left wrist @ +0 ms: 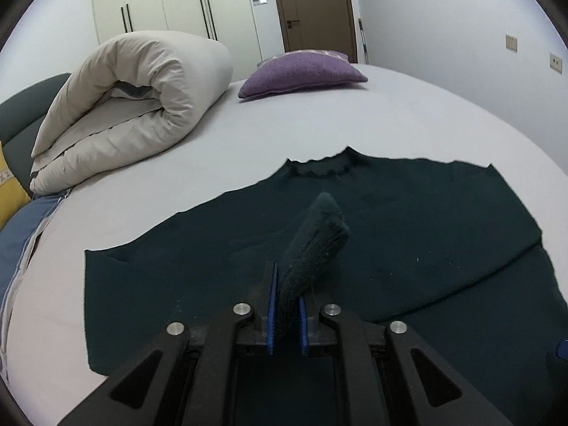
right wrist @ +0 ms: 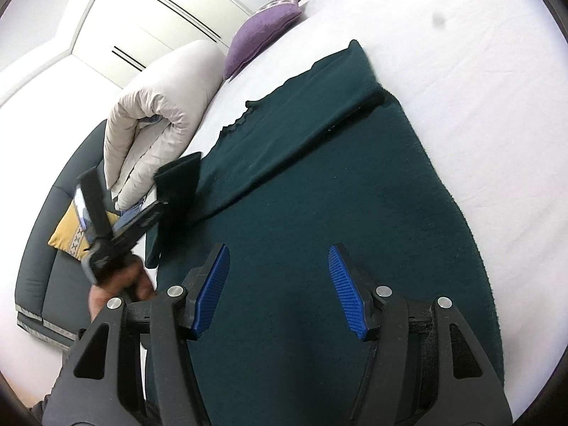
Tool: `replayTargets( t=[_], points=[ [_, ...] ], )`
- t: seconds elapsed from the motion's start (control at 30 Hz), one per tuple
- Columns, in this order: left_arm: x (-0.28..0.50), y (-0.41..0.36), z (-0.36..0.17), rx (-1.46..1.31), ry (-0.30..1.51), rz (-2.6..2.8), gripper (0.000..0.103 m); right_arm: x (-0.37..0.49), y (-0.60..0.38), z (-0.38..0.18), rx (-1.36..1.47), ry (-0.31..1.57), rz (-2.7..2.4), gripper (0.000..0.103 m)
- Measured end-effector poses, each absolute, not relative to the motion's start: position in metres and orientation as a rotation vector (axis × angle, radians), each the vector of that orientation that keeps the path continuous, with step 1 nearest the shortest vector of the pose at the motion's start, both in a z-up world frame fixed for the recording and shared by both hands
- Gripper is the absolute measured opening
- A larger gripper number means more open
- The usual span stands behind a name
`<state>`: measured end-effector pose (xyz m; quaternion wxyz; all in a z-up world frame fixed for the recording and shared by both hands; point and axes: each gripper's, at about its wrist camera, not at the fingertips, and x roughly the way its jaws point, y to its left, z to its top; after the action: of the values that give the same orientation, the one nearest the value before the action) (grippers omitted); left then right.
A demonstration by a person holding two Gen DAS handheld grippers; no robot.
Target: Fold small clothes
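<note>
A dark green sweater [left wrist: 408, 220] lies spread flat on the white bed [left wrist: 408, 106], filling the lower half of the left wrist view, with its neckline toward the middle of the frame. In the right wrist view its right-hand sleeve [right wrist: 309, 99] already lies folded across the body in the upper centre. The step in hand looks like the other sleeve fold: the left tongs [left wrist: 285, 316] are clenched on a ribbed cuff [left wrist: 312, 245], which stands up between the blue pads at lower centre. In the right wrist view the same tongs [right wrist: 161, 202] appear at the left edge, lifted off the bed with the cuff [right wrist: 179, 174] hanging in their grip.

The right tongs [right wrist: 278, 291] are spread wide and grasp nothing; they hover over the sweater's body in the lower centre, and whether they touch the cloth cannot be told.

The next move likely calls for carrying the cuff across the body toward the folded sleeve and laying it flat before letting go.

A rolled beige duvet [left wrist: 131, 106] and a purple cushion [left wrist: 301, 72] sit farther up the bed, well apart from the sweater.
</note>
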<state>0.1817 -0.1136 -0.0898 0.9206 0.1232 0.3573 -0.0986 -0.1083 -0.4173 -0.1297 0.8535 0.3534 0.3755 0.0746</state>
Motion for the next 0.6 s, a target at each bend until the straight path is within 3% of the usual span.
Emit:
replayTargets(
  t=[0.13,0.17,0.2,0.27,0.33,0.43,0.6],
  points=[
    [0.18,-0.129,-0.107,0.297,0.762,-0.194,0.022,-0.107,-0.412,-0.131,0.741,0.795,0.161,0.057],
    [0.18,-0.129,-0.111,0.28,0.775,-0.196,0.035,-0.106,-0.41,-0.13,0.735,0.795,0.161,0.057],
    [0.178,-0.127,-0.114,0.262,0.785,-0.198,0.054,-0.105,-0.409,-0.129,0.728,0.792,0.16,0.057],
    [0.17,-0.123,-0.117,0.239,0.784,-0.209,0.074,-0.102,-0.407,-0.128,0.721,0.795,0.161,0.057],
    [0.165,-0.117,-0.114,0.226,0.787,-0.23,0.075,-0.097,-0.405,-0.128,0.71,0.803,0.163,0.057],
    [0.15,-0.099,-0.106,0.19,0.794,-0.285,0.087,-0.084,-0.4,-0.121,0.687,0.807,0.17,0.057],
    [0.124,-0.055,-0.095,0.123,0.794,-0.34,0.087,-0.035,-0.375,-0.102,0.614,0.834,0.237,0.057]
  ],
)
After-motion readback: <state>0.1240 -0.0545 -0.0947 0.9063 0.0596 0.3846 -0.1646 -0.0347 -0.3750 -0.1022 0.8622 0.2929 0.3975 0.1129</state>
